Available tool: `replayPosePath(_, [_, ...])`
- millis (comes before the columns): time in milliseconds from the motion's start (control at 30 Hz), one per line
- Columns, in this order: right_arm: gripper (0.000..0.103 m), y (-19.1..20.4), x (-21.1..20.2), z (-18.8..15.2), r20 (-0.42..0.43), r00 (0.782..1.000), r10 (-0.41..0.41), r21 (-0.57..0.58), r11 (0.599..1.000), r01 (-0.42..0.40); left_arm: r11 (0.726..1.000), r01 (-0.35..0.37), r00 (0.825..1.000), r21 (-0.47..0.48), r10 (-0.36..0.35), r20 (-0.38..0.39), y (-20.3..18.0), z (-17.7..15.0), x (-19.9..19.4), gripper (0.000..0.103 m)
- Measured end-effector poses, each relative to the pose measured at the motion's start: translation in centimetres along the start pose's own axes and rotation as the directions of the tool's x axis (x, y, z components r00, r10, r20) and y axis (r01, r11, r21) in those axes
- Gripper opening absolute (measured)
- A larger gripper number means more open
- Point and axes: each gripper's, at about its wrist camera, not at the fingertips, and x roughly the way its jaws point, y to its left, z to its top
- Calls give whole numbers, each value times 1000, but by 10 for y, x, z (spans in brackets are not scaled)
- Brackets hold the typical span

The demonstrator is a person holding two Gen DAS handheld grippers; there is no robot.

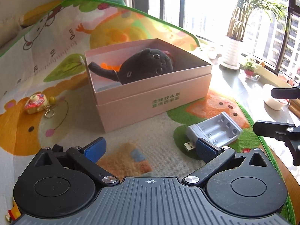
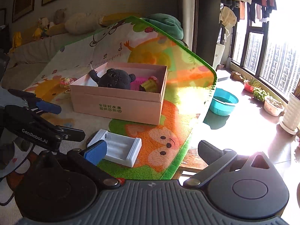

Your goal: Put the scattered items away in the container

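Note:
A pink cardboard box [image 1: 150,101] stands on the colourful play mat; it also shows in the right wrist view [image 2: 116,105]. Inside lie a black plush toy [image 1: 144,65], something orange, and in the right wrist view a pink item [image 2: 139,81] and a yellow-green item [image 2: 150,85]. A white battery charger [image 1: 215,131] with a USB plug lies on the mat right of the box, also in the right wrist view [image 2: 120,148]. A toy-camera keychain [image 1: 37,103] lies left of the box. My left gripper [image 1: 150,150] is open and empty, its right finger beside the charger. My right gripper [image 2: 151,150] is open and empty.
The play mat [image 2: 187,97] ends at a green edge on the right, over a wooden table edge [image 2: 193,161]. A blue basin [image 2: 224,103], plant pots [image 2: 273,106] and a tall white planter [image 1: 232,54] stand on the floor by the window. A sofa with plush toys [image 2: 75,25] is behind.

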Motion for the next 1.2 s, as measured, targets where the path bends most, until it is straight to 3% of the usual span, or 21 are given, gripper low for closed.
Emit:
replayPosePath(67, [103, -4, -3, -1, -5, 1000, 17, 22, 1000, -17, 999, 40, 997, 7, -40, -67, 2, 2, 12, 103])
replayPosePath(167, [103, -5, -2, -5, -26, 999, 27, 35, 999, -26, 996, 81, 992, 49, -76, -102, -1, -2, 9, 103])
replayPosePath(333, [103, 0, 2, -14, -57, 998, 42, 29, 999, -40, 968, 248, 961, 33, -242, -138, -4, -33, -31, 103])
replayPosePath(433, [103, 9, 5, -16, -67, 996, 59, 14, 998, -58, 962, 269, 955, 51, -259, -144, -10, -58, -58, 103])
replayPosePath(633, [103, 30, 10, -20, -100, 987, 127, 10, 992, -127, 988, 152, 981, 36, -146, -127, -10, -92, -99, 103])
replayPosePath(700, [103, 38, 13, -22, -116, 981, 157, 10, 988, -157, 998, 45, 992, 37, -40, -117, -4, -97, -106, 103])
replayPosePath(800, [103, 50, 18, -27, -147, 972, 186, 1, 982, -188, 995, -89, 992, 40, 92, -87, 7, -99, -110, 103])
replayPosePath(933, [103, 61, 20, -31, -164, 965, 206, -16, 977, -211, 993, -117, 993, 14, 118, -14, 19, -95, -104, 103])
replayPosePath(1100, [103, 66, 19, -33, -183, 963, 199, -58, 975, -212, 984, -171, 985, -44, 172, 18, 25, -90, -82, 103])
replayPosePath(1200, [103, 65, 15, -35, -187, 957, 222, -94, 966, -242, 991, -130, 990, -32, 131, 49, 16, -86, -73, 103])
